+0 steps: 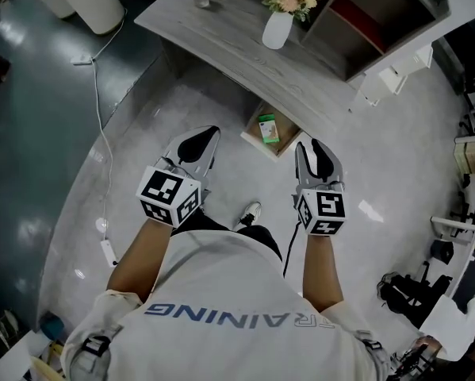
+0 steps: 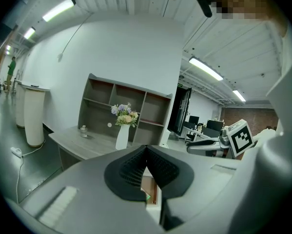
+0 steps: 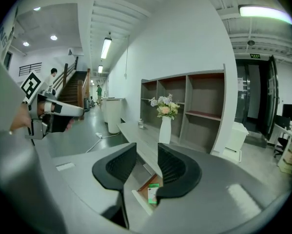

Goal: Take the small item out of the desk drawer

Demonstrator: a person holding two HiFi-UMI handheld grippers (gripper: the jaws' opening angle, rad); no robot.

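Small green-and-white box (image 1: 268,128) flat in pulled-out drawer (image 1: 251,139) below table (image 1: 221,34) edge, exposed for pick from above. Right tool (image 3: 146,156) aimed at it, jaws apart, empty, well short of box. Left tool (image 2: 146,152) jaws together, probably just idle alongside.

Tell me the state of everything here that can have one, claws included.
Desk drawer: pulled open.
Small green box: lying inside the drawer, not gripped.
Left claw: shut, empty.
Right claw: open, nothing between its jaws.
Vase: upright on the desk.
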